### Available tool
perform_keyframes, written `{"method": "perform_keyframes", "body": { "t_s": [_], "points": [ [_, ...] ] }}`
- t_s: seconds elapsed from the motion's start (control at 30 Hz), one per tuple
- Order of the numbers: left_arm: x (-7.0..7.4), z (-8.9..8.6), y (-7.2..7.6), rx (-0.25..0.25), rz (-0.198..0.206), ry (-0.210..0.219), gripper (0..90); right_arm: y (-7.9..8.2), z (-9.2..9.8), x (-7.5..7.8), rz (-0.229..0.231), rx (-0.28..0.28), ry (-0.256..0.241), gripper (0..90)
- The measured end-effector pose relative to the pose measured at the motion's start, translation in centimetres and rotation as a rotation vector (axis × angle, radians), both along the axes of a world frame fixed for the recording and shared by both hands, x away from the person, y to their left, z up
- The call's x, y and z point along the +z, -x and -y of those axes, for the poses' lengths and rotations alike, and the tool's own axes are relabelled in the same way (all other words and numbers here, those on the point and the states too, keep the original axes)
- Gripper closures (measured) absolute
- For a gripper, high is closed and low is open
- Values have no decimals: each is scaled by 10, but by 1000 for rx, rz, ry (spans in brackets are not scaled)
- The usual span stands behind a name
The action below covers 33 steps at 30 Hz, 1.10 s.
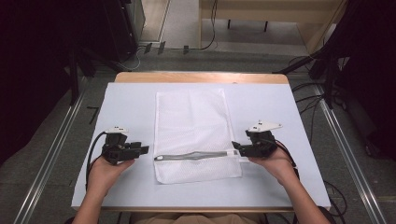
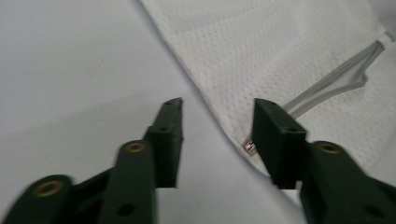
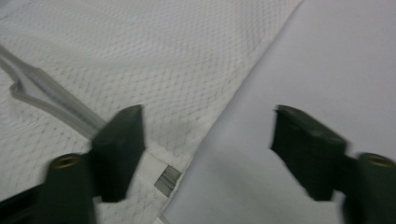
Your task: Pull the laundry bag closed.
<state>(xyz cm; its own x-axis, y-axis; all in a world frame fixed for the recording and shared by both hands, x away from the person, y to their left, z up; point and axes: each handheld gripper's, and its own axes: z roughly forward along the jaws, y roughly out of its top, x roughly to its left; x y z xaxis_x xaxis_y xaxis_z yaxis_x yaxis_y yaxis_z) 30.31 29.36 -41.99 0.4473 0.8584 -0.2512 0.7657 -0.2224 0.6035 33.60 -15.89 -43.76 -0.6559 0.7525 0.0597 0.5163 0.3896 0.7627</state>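
The desk [image 1: 130, 100] has a white top and a light wood edge at the far side. The floor [image 1: 187, 58] around it is grey. Shiny metal rails [image 1: 51, 154] run along both sides. Black cables [image 1: 306, 100] lie on the floor. The left and right sides are dark. A pale wood bench [image 1: 261, 11] stands at the back.

Both your grippers low, jaws apart, pointed inward.

Your left hand [image 1: 105, 170] holds the left gripper [image 1: 144, 150] near the table's left edge, toward the near side, jaws parted and aimed right. Your right hand [image 1: 275, 163] holds the right gripper [image 1: 235, 146] nearer the right edge, jaws spread wider and aimed left. Both forearms come in over the near edge.
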Motion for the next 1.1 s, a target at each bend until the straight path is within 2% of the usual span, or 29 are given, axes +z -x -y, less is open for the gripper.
{"method": "perform_keyframes", "body": {
  "t_s": [0.03,0.07,0.1,0.17,0.2,0.27,0.33,0.47,0.53,0.57,0.6,0.63,0.73,0.83,0.9,0.97,1.1],
  "points": [
    [0,-2,2,-4,-5,-13,455,0,1,1,-12,2,-14,418],
    [-1,-3,4,-12,-2,-14,448,-2,2,1,-29,11,-29,450],
    [-1,-3,4,-12,-2,-14,435,-2,2,1,-29,11,-29,450],
    [-1,-6,5,-22,3,-5,409,-5,4,2,-62,7,-44,471],
    [-1,-9,4,-21,0,21,397,-5,4,2,-60,9,-41,475],
    [-1,-10,3,-24,-1,29,376,-5,4,1,-65,11,-27,482],
    [-2,-9,2,-30,0,24,358,-5,3,0,-69,16,-8,493],
    [-4,-8,2,-59,21,22,332,-5,1,0,-60,15,-2,494],
    [-4,-8,1,-62,25,35,329,-5,0,0,-63,13,-7,489],
    [-4,-8,1,-59,32,39,329,-7,0,-1,-72,6,-18,482],
    [-4,-8,0,-60,31,40,315,-9,0,-2,-103,-6,-42,480],
    [-4,-9,-1,-58,30,42,315,-10,0,-2,-107,-5,-48,480],
    [-4,-9,-1,-58,26,45,323,-10,0,-2,-100,-2,-49,485],
    [-5,-10,-1,-62,14,50,350,-10,-1,-2,-115,6,-47,490],
    [-6,-10,-2,-50,12,27,350,-10,-1,-2,-115,16,-43,492],
    [-8,-12,-2,-54,-5,36,350,-9,-2,-2,-116,12,-40,492],
    [-7,-13,-2,-51,-1,47,350,-9,-2,-1,-105,14,-30,489]
  ]
}}
